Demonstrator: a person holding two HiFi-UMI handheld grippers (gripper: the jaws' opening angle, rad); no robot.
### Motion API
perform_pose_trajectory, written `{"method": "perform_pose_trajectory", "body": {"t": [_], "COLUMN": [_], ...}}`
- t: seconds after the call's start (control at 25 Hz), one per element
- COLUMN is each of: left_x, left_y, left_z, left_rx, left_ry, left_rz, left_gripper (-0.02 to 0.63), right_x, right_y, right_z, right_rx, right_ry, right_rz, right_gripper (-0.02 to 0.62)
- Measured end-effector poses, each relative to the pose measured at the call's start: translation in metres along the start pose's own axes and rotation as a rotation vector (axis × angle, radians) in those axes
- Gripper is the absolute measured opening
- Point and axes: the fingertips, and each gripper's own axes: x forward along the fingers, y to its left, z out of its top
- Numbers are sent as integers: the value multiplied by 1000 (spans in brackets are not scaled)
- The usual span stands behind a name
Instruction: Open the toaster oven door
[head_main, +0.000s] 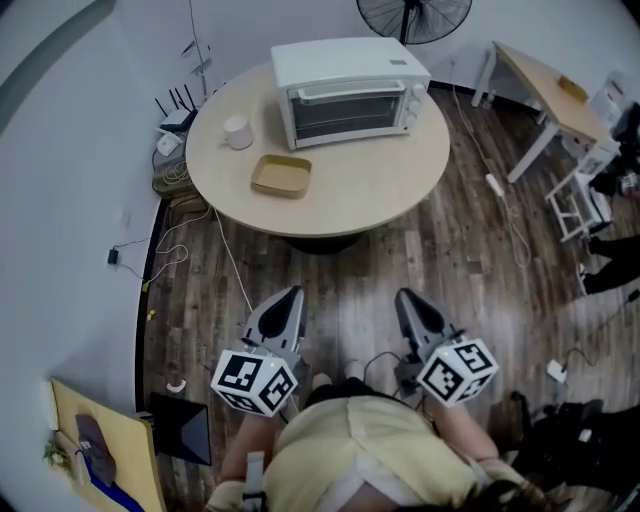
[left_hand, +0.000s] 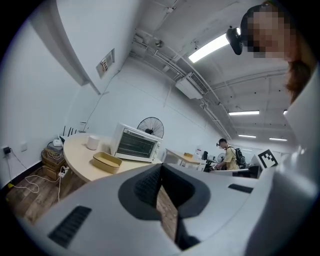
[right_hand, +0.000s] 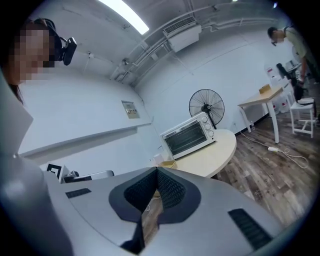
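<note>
A white toaster oven (head_main: 348, 90) stands at the far side of a round wooden table (head_main: 370, 185), its glass door closed with the handle along the top edge. It also shows in the left gripper view as the oven (left_hand: 136, 143) and in the right gripper view as the oven (right_hand: 190, 136). Both grippers hang low over the floor, well short of the table. My left gripper (head_main: 293, 295) has its jaws together with nothing between them. My right gripper (head_main: 404, 297) is likewise shut and empty.
On the table lie a shallow tan tray (head_main: 281, 175) and a small white cup (head_main: 238, 132). A standing fan (head_main: 413, 15) is behind the oven. A desk (head_main: 545, 85) and white stool (head_main: 578, 205) stand at the right. Cables and routers (head_main: 172, 130) sit left of the table.
</note>
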Motion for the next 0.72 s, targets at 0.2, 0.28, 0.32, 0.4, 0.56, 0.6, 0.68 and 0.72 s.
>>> {"method": "perform_pose_trajectory", "body": {"t": [0.2, 0.28, 0.32, 0.4, 0.56, 0.6, 0.68, 0.72], "left_x": [2, 2, 3, 4, 11, 13, 15, 17], "left_y": [4, 5, 5, 4, 6, 6, 6, 5], "left_z": [2, 5, 6, 8, 8, 6, 3, 1], "left_rx": [12, 13, 13, 13, 2, -10, -45, -64], "left_ry": [-5, -10, -13, -19, -26, -26, -25, -27], "left_rz": [45, 61, 67, 79, 122, 127, 129, 127], "left_gripper": [3, 3, 3, 3, 2, 2, 2, 2], "right_x": [10, 14, 16, 20, 25, 25, 27, 28], "right_y": [-7, -6, -6, -6, -6, -8, -10, -12], "right_z": [8, 8, 8, 7, 8, 8, 8, 8], "right_rx": [57, 68, 74, 86, 98, 98, 96, 94], "right_ry": [-19, -4, 5, 18, 30, 31, 29, 27], "right_rz": [26, 41, 50, 73, 111, 114, 116, 116], "right_gripper": [2, 2, 2, 2, 2, 2, 2, 2]}}
